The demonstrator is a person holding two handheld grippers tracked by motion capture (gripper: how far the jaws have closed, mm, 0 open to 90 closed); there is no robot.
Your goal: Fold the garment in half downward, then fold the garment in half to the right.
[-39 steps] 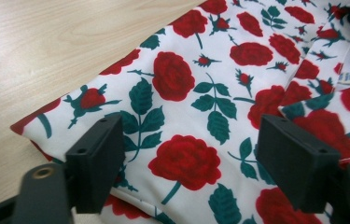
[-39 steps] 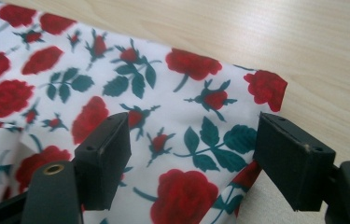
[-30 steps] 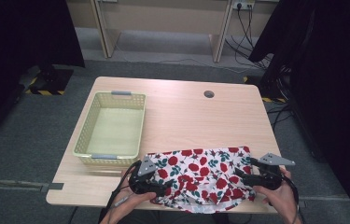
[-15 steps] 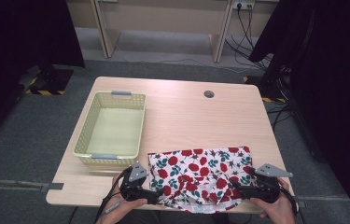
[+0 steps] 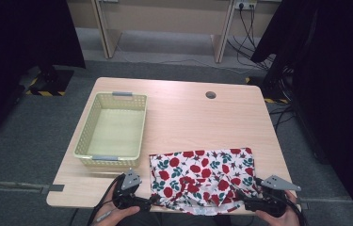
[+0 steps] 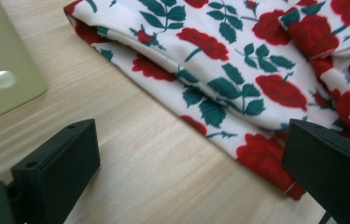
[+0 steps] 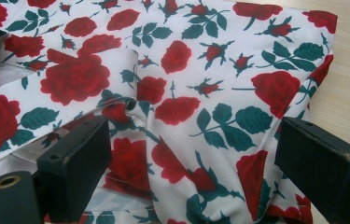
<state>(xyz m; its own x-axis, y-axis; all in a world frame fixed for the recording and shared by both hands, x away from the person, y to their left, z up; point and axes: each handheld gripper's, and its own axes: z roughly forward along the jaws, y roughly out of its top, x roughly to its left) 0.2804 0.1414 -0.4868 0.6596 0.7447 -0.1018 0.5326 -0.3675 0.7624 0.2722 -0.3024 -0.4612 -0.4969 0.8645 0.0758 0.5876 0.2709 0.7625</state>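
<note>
A folded white cloth (image 5: 202, 176) printed with red roses and green leaves lies on the near right part of the wooden table (image 5: 188, 117). My left gripper (image 5: 149, 202) sits at the cloth's near left corner, pointing right. Its jaws have just been opening and stand wide apart (image 6: 191, 172), with bare wood and the cloth's (image 6: 238, 60) hem between them. My right gripper (image 5: 248, 205) is at the near right corner. Its jaws have also just been opening (image 7: 191, 168). They straddle bunched cloth (image 7: 186, 56) without pressing on it.
An empty pale yellow-green perforated basket (image 5: 110, 157) stands on the table's left half, and its wall (image 6: 0, 79) is close to my left gripper. A round cable hole (image 5: 210, 94) is at the far edge. The near table edge runs just below both hands.
Both hands have drawn back toward the near table edge, off the cloth's top, the left one also moving left. The cloth lies as before.
</note>
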